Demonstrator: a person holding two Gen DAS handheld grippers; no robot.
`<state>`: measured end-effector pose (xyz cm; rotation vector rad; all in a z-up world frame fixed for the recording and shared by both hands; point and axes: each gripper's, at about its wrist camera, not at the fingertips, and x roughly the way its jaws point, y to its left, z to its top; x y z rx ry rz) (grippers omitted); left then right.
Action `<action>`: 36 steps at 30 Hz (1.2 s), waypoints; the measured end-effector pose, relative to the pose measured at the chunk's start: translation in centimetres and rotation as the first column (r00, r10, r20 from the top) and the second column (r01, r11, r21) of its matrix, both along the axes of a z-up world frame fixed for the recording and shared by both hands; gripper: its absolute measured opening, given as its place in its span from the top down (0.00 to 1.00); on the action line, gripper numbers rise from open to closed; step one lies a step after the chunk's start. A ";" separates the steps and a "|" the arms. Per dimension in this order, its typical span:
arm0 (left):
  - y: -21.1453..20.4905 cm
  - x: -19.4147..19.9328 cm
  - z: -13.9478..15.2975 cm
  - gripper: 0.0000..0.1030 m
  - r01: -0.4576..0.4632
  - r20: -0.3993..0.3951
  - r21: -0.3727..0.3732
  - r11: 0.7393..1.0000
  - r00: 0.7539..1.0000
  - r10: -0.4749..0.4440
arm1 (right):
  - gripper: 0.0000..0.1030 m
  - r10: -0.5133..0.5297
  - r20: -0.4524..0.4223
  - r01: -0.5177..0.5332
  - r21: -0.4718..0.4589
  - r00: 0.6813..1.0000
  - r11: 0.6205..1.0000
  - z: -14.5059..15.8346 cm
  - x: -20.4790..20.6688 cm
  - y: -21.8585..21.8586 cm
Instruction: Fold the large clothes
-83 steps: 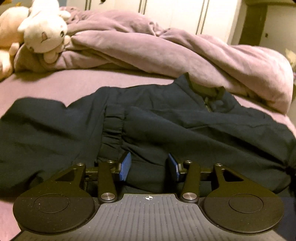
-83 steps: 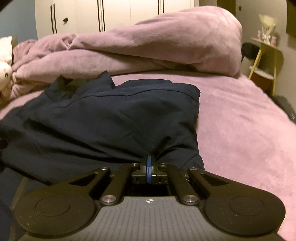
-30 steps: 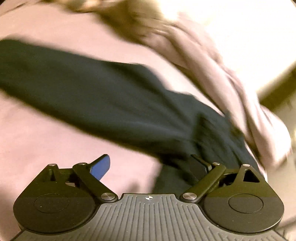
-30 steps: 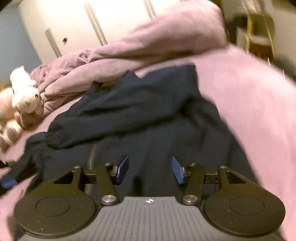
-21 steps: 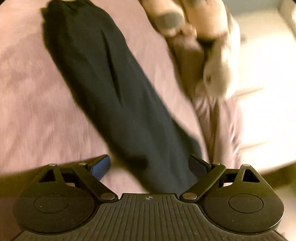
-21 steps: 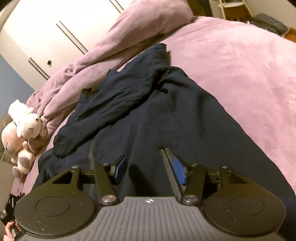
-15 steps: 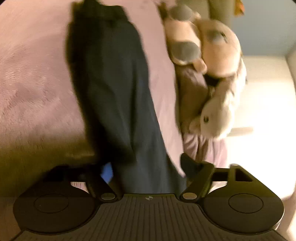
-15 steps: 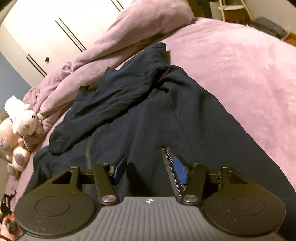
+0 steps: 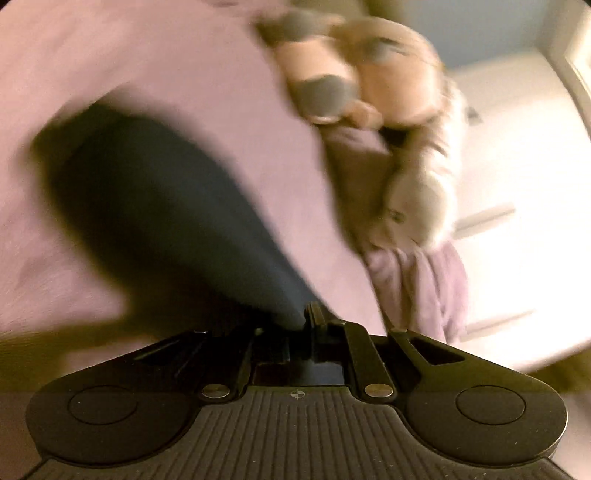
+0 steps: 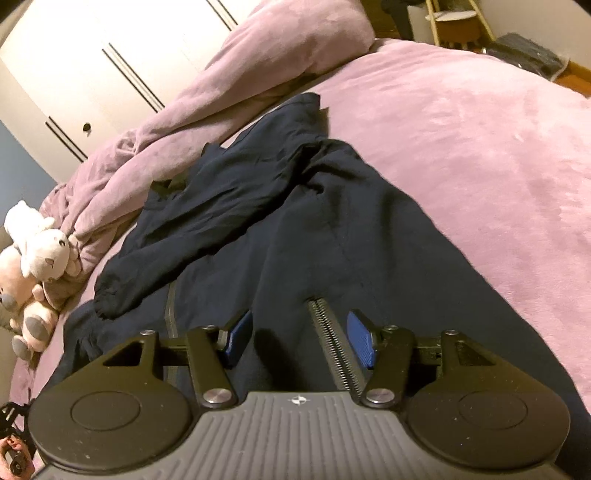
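A dark navy jacket (image 10: 288,236) lies spread on the pink bed, one sleeve (image 10: 207,218) folded across its chest. Its zipper (image 10: 330,343) runs between my right fingers. My right gripper (image 10: 299,341) is open and empty, low over the jacket's lower front. In the blurred left wrist view my left gripper (image 9: 301,321) is shut on the jacket's other sleeve (image 9: 173,218), which stretches away over the bed toward the upper left.
A bunched pink duvet (image 10: 236,92) lies along the far side of the bed. Plush toys (image 10: 33,254) sit at the left, also in the left wrist view (image 9: 388,122). White wardrobe doors (image 10: 110,48) stand behind. A small yellow table (image 10: 454,18) stands at the far right.
My left gripper swung to the outstretched sleeve and closed on it. My right gripper let go of the jacket, opened and now hovers over the zipper.
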<state>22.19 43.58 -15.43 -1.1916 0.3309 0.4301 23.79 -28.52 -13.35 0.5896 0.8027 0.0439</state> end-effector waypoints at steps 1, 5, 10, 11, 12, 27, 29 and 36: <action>-1.0 0.9 1.8 0.89 0.041 -0.009 0.069 0.997 0.999 -0.041 | 0.44 -0.006 0.004 0.006 0.011 1.000 1.000 0.0 -0.1 -0.3; -8.8 5.1 7.5 0.91 0.262 -0.024 0.277 0.925 0.964 -0.266 | 0.44 -0.009 0.021 0.009 0.025 1.000 1.000 0.1 -0.8 -0.9; -24.4 11.1 10.5 0.81 0.592 -0.061 0.445 0.672 0.768 -0.637 | 0.44 -0.007 0.030 0.006 0.045 1.000 0.999 0.1 -1.3 -1.3; -27.4 12.0 10.1 0.59 0.646 -0.089 0.454 0.613 0.718 -0.690 | 0.44 -0.007 0.033 0.006 0.046 0.999 0.999 0.3 -1.4 -1.4; -30.0 12.7 9.5 0.36 0.685 -0.121 0.463 0.563 0.678 -0.725 | 0.44 -0.006 0.036 0.005 0.048 0.999 0.999 0.4 -1.5 -1.6; -27.5 8.9 3.5 0.19 0.625 -0.397 0.440 0.645 0.780 -0.484 | 0.44 0.155 0.105 -0.165 0.092 0.982 0.982 1.3 3.7 2.2; -26.6 9.5 3.0 0.19 0.610 -0.424 0.418 0.673 0.786 -0.450 | 0.44 0.180 0.113 -0.194 0.126 0.977 0.973 1.3 6.0 3.8; -25.9 10.1 1.6 0.19 0.598 -0.414 0.383 0.704 0.793 -0.447 | 0.47 0.144 0.010 -0.137 0.382 0.990 0.914 -1.1 15.4 6.7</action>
